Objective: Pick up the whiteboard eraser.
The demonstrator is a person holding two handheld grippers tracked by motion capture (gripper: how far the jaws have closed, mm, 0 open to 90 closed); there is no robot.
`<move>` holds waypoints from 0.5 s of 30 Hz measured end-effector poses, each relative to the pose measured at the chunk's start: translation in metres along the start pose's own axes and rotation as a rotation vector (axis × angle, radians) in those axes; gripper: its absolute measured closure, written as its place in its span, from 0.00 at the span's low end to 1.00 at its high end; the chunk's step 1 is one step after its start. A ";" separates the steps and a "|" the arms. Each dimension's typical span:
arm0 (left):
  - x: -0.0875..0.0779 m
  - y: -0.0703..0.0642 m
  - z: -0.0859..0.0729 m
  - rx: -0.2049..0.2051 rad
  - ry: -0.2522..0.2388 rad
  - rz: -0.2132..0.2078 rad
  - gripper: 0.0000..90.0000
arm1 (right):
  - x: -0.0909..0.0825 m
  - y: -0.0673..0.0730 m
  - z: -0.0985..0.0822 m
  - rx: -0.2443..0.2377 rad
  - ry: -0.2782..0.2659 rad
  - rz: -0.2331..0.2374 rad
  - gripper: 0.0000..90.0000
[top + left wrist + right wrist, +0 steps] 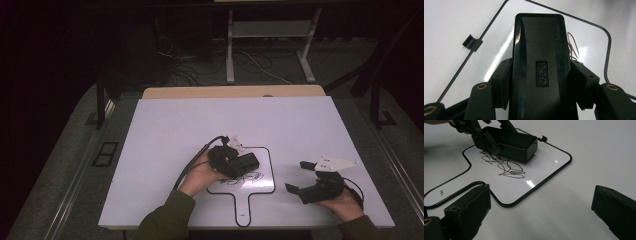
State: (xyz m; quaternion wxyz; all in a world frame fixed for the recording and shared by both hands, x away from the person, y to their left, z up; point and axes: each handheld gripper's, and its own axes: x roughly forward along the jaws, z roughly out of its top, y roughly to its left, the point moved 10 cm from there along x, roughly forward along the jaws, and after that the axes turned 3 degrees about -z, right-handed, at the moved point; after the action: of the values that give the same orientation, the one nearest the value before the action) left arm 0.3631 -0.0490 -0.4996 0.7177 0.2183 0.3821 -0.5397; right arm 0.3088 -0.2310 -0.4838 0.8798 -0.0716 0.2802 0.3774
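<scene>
Black eraser (540,65) lies flat on the small whiteboard (264,175), long axis along the left gripper (239,162), which pinches its sides; right gripper (300,176) spread.

"deli" embossed on black eraser (541,75); small whiteboard (544,167) print unreadable.

Left tool (248,161) clamped tight; right tool (299,176) gapes wide.

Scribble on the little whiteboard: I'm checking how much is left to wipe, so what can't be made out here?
- High view: the eraser in the left gripper hides part of the scribble; strokes too small.
- Left gripper view: the eraser hides most of the whiteboard.
- Right gripper view: the right gripper jaw hides the handle.
</scene>
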 end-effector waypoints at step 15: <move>0.011 -0.009 0.000 0.027 0.017 -0.016 0.44 | -0.001 -0.001 0.001 -0.001 -0.003 -0.006 0.01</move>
State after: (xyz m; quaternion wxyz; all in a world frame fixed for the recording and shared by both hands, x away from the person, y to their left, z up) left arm 0.3558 -0.0584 -0.5072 0.7070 0.2298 0.3826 -0.5486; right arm 0.3094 -0.2322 -0.4829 0.8811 -0.0722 0.2787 0.3751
